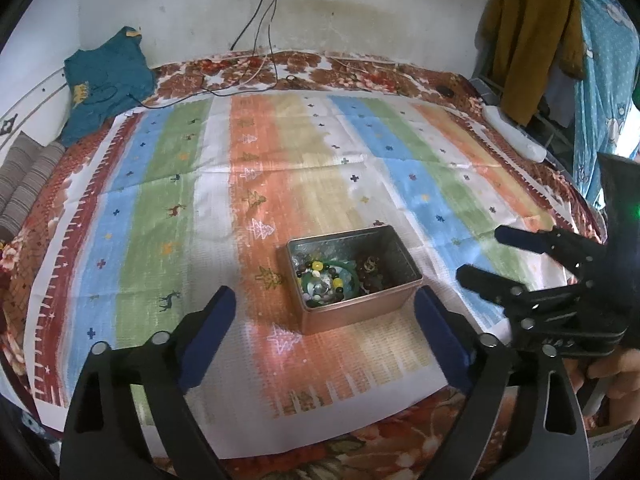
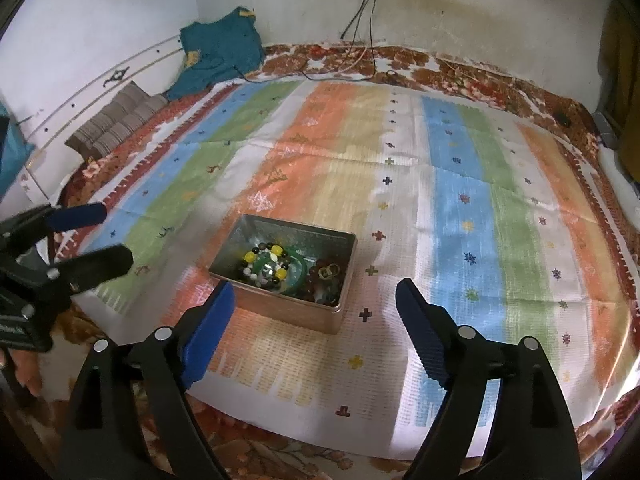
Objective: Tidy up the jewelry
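Note:
An open rectangular metal tin (image 1: 362,312) stands on the striped cloth on the bed. It holds a beaded bracelet (image 1: 320,280), a green bangle (image 1: 352,276) and dark jewelry (image 1: 372,276). My left gripper (image 1: 324,300) is open and empty, just in front of the tin. My right gripper (image 1: 478,252) shows at the right of the tin, open. In the right wrist view the tin (image 2: 292,312) sits ahead of my open, empty right gripper (image 2: 314,296), with the bracelet (image 2: 266,264) and bangle (image 2: 298,276) inside. The left gripper (image 2: 112,234) shows at the left, open.
The striped cloth (image 1: 280,168) covers a floral bedspread (image 1: 400,72). A teal garment (image 1: 104,80) and striped cushions (image 1: 24,176) lie at the far left. Cables (image 1: 264,40) hang from a wall socket. Clothes (image 1: 532,40) hang at the right, above a white object (image 1: 516,132).

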Demonstrator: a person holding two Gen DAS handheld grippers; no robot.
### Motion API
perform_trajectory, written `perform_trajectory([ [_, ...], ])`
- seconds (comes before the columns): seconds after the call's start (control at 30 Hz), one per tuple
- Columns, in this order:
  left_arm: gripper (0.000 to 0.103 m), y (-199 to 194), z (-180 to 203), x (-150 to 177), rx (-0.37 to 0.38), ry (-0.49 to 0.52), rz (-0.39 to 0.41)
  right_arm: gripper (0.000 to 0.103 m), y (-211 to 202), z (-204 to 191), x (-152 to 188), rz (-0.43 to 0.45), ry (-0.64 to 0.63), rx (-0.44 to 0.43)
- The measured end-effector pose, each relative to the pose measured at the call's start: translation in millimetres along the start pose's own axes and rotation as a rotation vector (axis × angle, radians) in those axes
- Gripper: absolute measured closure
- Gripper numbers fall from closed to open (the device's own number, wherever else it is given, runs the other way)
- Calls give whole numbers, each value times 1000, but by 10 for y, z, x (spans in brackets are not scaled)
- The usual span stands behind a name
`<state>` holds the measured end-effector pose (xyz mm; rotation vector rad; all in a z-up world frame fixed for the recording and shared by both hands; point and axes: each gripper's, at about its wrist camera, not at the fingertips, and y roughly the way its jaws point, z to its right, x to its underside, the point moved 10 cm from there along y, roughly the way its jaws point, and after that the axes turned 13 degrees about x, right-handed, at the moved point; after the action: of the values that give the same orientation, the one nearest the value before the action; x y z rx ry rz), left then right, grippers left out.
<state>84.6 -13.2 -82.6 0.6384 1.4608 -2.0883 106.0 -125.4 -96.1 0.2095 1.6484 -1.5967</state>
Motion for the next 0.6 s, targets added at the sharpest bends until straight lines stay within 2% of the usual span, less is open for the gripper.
perform_trajectory([
  [0.07, 6, -12, 1, 12, -8, 6, 6, 17, -53, 10, -10, 19, 0, -2],
  [0.27, 6, -109, -30, 34, -28, 12, 53, 8, -117, -8, 20, 31, -11, -4],
  [0.6, 6, -226, -92, 21, -22, -30, 96, 6, -271, 25, 23, 79, 3, -8],
])
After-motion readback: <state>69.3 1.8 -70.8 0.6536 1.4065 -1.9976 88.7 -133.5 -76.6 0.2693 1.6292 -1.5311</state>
